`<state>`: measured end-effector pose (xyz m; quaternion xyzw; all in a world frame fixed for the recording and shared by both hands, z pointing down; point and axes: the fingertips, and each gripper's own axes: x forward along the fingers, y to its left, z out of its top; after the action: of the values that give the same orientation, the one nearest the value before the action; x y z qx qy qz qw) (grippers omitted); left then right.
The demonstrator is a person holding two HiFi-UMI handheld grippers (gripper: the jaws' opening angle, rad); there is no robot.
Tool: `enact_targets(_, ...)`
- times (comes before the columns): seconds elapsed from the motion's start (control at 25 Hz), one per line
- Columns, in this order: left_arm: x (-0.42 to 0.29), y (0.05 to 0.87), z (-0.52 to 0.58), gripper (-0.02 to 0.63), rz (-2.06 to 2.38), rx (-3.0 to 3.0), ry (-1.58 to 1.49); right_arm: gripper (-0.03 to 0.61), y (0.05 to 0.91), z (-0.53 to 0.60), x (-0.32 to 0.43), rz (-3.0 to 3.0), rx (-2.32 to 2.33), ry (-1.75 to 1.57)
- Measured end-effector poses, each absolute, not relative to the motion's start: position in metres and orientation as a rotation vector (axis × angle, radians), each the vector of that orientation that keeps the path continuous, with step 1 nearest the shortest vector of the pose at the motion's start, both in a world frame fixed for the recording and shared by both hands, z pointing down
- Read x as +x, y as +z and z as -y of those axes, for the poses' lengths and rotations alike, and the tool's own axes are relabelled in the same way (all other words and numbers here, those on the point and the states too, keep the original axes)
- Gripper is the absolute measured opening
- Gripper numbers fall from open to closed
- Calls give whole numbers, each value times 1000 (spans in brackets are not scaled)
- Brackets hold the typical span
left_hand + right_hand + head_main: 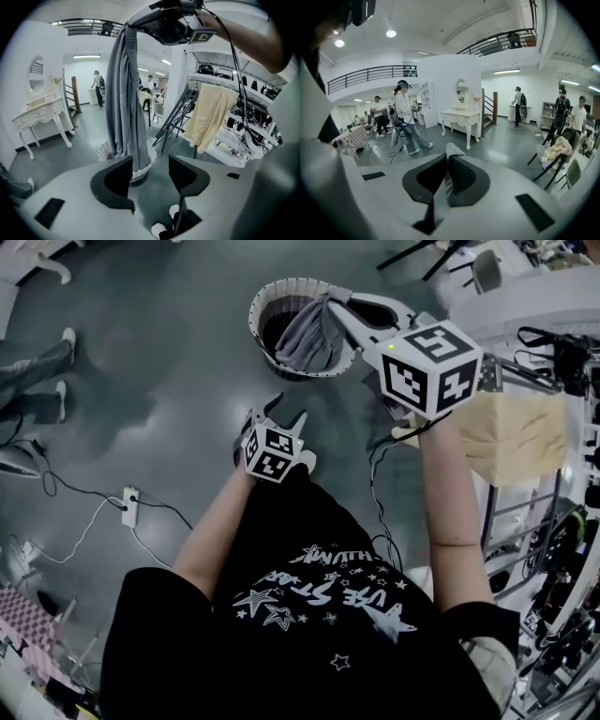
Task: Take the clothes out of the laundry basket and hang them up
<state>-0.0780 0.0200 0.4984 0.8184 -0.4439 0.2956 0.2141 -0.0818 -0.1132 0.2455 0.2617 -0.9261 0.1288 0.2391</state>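
Note:
A grey garment [312, 334] hangs from my right gripper [349, 302], which is shut on its top edge above the round white laundry basket [286, 285]. In the right gripper view a fold of the grey cloth [453, 151] sticks out between the closed jaws of the right gripper [447, 164]. From the left gripper view the garment [124, 103] drapes long and straight, its lower end reaching down to the basket [105, 150]. My left gripper [284, 413] is open and empty, lower and nearer to me; its jaws [150, 176] frame the basket and the hanging cloth.
A drying rack with a cream garment [514, 432] stands at the right, also seen beyond the basket as cream cloth [211, 117]. A power strip [129, 505] and cables lie on the floor at the left. Someone's legs [37, 371] are at the left edge. A white dressing table [40, 115] stands further off.

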Motion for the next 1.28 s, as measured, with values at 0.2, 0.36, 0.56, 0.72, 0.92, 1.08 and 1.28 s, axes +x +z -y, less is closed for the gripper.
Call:
enact_targets(0.2,-92,459,2,258,1295,2335,770,23,187,125,-105,2582,749,246)
enact_targets(0.36,-102,430,22,258,1375,2370,737,23,159,124,-103,2617,781,225)
enact_targets(0.56,-138,402,36,258,1460,2372,702,23,166,111,-98,2609,761,243)
enact_targets(0.72,-154,381,52,258,1432,2481,720,23,186,103,-92,2596,736,272)
enact_targets(0.92,-116,313,59,262,1200,2773,618,23,206,84,-72,2562,668,248)
enact_targets(1.08,-83,275,63,270,928,2965,682,23,218,72,-65,2547,608,252)
enact_targets(1.28,-52,253,61,273,616,3138,823,23,226,49,-64,2540,508,250)
